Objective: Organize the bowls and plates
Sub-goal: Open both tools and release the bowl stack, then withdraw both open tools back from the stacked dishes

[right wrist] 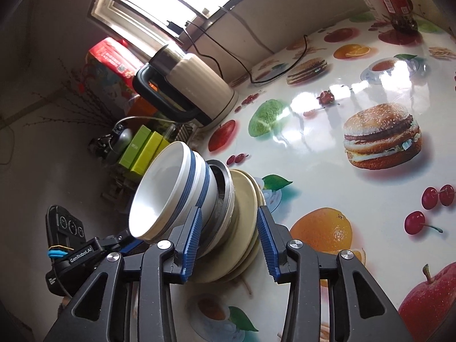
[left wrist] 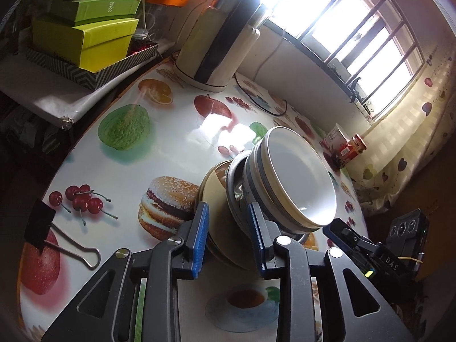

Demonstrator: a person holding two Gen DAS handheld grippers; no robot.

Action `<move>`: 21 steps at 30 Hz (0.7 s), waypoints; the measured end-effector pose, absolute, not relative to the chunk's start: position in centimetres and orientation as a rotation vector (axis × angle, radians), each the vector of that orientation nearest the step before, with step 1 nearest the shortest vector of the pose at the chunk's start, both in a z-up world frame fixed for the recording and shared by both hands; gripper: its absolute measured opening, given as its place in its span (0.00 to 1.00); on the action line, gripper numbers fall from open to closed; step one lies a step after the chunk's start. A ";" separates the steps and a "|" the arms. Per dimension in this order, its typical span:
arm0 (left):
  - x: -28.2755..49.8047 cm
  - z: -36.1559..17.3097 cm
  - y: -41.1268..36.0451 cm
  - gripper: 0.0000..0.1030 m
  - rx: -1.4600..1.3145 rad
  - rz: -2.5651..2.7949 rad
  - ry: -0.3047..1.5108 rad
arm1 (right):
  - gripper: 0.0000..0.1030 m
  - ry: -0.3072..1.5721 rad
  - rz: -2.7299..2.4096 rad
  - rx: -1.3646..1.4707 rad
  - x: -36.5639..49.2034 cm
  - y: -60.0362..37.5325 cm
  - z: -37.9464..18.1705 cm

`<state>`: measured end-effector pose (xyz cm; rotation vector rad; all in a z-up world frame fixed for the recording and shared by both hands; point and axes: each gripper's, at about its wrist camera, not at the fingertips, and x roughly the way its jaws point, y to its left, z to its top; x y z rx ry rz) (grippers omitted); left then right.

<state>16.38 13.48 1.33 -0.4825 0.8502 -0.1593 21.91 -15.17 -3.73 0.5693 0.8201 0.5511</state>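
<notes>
- Left gripper [left wrist: 229,238] sitting parted, pads flanking the plates [left wrist: 212,196] at 12 o'clock, not pressing.
- Right gripper [right wrist: 229,240] likewise released beside the white bowl [right wrist: 168,193] stack.

A single stack of dishes stands on the glossy fruit-and-burger printed tabletop [left wrist: 119,171]. On top sit two nested white bowls [left wrist: 299,179] with blue-grey bands around their outer walls, their insides plain white and empty; they rest upright, one inside the other. Beneath them is a shallow metal bowl [left wrist: 235,191] with a dark rolled rim, its shiny wall showing just under the white bowls. At the bottom lie cream-coloured plates [left wrist: 213,188], wider than everything above, stacked flat against each other on the tabletop. In the right wrist view the same order shows: white bowls [right wrist: 173,188], metal bowl [right wrist: 225,191], plates [right wrist: 245,216].
</notes>
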 end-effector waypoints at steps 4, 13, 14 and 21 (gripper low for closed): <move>14.8 1.0 12.6 0.39 -0.440 -0.133 0.855 | 0.44 0.808 0.526 0.505 20.2 -15.0 -3.3; 11.4 -0.2 10.6 0.39 -0.308 -0.055 0.863 | 0.54 0.765 0.460 0.346 16.1 -14.6 -2.7; 11.0 -0.3 10.4 0.39 -0.281 -0.035 0.859 | 0.54 0.762 0.454 0.335 15.7 -14.5 -2.7; 9.1 -1.8 8.8 0.39 -0.186 0.002 0.868 | 0.62 0.760 0.375 0.198 13.2 -13.1 -3.2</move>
